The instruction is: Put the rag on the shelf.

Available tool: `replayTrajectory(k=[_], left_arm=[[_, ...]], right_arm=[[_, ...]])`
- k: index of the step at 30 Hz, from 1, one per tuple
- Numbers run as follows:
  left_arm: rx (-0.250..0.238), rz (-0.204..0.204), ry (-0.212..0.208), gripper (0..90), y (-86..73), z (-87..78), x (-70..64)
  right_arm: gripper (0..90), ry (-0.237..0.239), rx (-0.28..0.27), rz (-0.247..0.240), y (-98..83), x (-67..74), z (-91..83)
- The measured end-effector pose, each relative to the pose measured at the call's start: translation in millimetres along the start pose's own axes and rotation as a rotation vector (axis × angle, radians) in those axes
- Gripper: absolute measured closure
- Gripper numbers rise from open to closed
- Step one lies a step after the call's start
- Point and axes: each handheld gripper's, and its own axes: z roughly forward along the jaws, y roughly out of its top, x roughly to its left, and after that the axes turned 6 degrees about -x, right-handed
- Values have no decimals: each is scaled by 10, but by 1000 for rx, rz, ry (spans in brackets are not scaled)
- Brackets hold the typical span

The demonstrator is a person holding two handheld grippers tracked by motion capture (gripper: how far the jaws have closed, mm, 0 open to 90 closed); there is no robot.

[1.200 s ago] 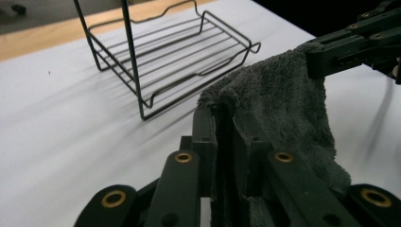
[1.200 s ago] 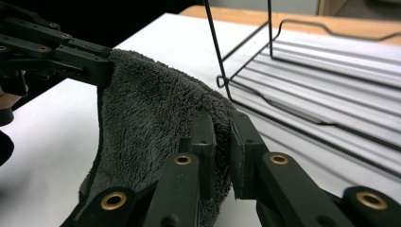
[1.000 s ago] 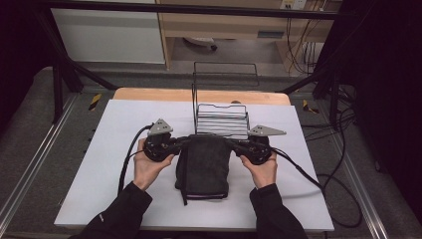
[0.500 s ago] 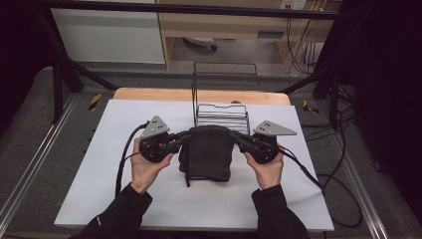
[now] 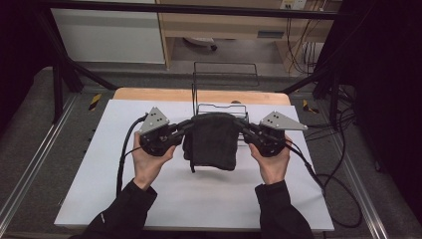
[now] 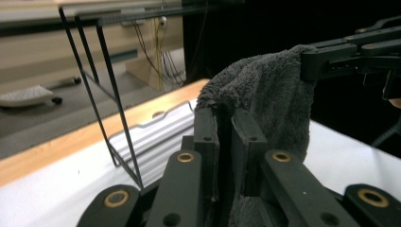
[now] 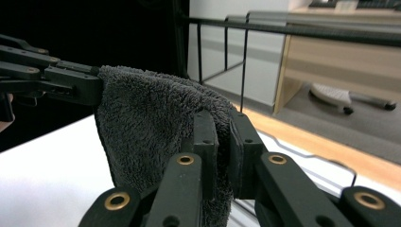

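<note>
Both grippers I see clamped on the dark towel (image 5: 214,142): left gripper (image 5: 186,125) pinches one top corner, right gripper (image 5: 242,125) the other. Between them the towel hangs above the white table (image 5: 199,199), just before the wire rack (image 5: 224,92).

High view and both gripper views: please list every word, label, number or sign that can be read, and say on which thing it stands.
None can be read: the dark towel, the wire rack, the left gripper and the right gripper show no writing.
Yellow-and-black marker beside the table: stripes, no words.
Small mark on the left sleeve: too small to read.
</note>
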Motion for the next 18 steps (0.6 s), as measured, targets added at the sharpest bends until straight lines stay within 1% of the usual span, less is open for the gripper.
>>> replayTrajectory(k=[4, 7, 10, 15, 16, 18], left_arm=[[-33, -1, 7, 816, 95, 14, -6], [-53, 12, 20, 817, 163, 20, -21], [-70, 18, 28, 817, 227, 28, -32], [-111, 10, 32, 817, 363, 44, -28], [-117, 12, 31, 817, 388, 46, -26], [-135, 12, 35, 817, 432, 56, -28]], right_arm=[[837, -16, -35, -9, 102, -6, -30], [837, -23, -63, -11, 187, -11, -50], [837, -24, -67, -14, 228, -12, -55], [837, -42, -107, -31, 384, -16, -75], [837, -53, -120, -44, 453, -15, -84], [837, -57, -125, -50, 487, -18, -87]])
